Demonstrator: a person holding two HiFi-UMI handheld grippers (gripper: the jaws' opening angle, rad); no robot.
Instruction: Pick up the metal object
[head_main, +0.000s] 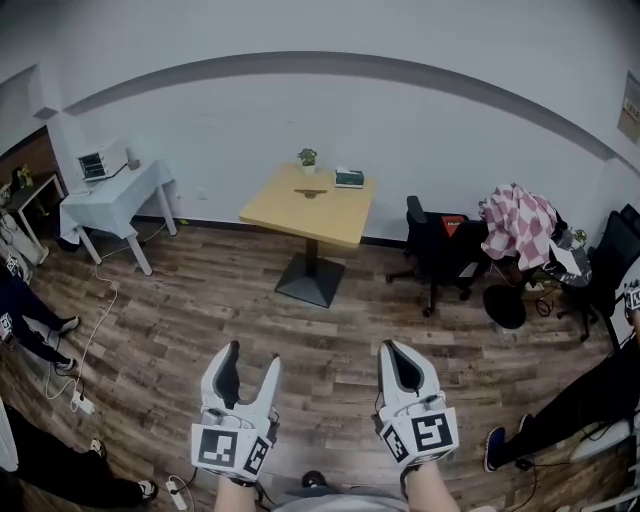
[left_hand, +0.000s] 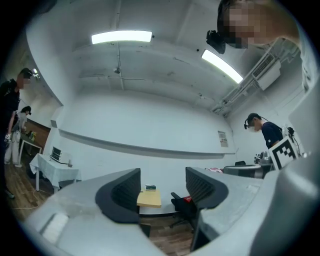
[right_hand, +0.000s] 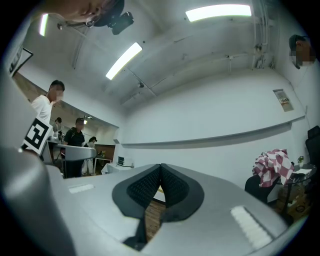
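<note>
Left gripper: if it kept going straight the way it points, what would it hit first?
Probably the wooden table, framed between the open jaws of the left gripper; nothing nearer shows, though depth is unclear.

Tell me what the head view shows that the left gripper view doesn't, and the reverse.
Only the head view: a potted plant on the table top and a white power strip lying on the wood floor.

Only the left gripper view: the ceiling lights and a person standing at the right edge with a headset on.

Both: the yellow table by the far wall, the black chair to its right, and the left claw, its jaws apart with nothing between them.
</note>
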